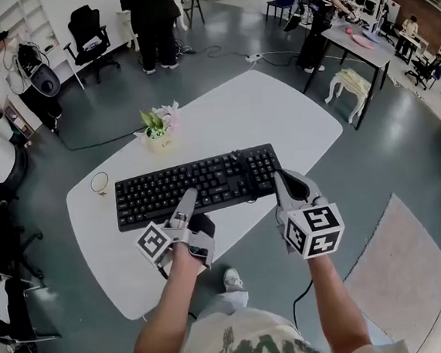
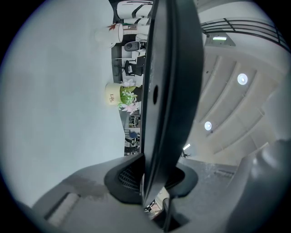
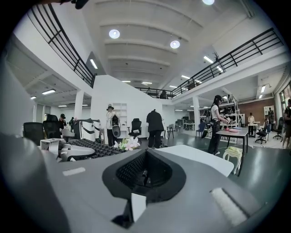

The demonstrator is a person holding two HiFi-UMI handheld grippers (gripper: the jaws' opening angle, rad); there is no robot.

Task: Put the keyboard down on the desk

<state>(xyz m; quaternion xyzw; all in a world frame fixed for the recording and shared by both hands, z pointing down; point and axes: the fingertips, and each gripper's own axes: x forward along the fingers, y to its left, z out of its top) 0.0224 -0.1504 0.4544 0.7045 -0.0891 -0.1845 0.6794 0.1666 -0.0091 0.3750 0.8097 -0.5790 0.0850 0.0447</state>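
Head view: pot (image 1: 159, 143) holds flowers (image 1: 162, 119); left tongs (image 1: 188, 197) clamp keyboard (image 1: 213, 179), right tongs (image 1: 285, 179) closed

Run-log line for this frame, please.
black keyboard: clamped in left gripper, above white oval table | right gripper: shut, empty, at keyboard's right end

The cream flower pot (image 2: 113, 94) bears a word like "Life"

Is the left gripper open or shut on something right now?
The left gripper is shut on the keyboard: in its own view, both jaws clamp the keyboard's edge between them.
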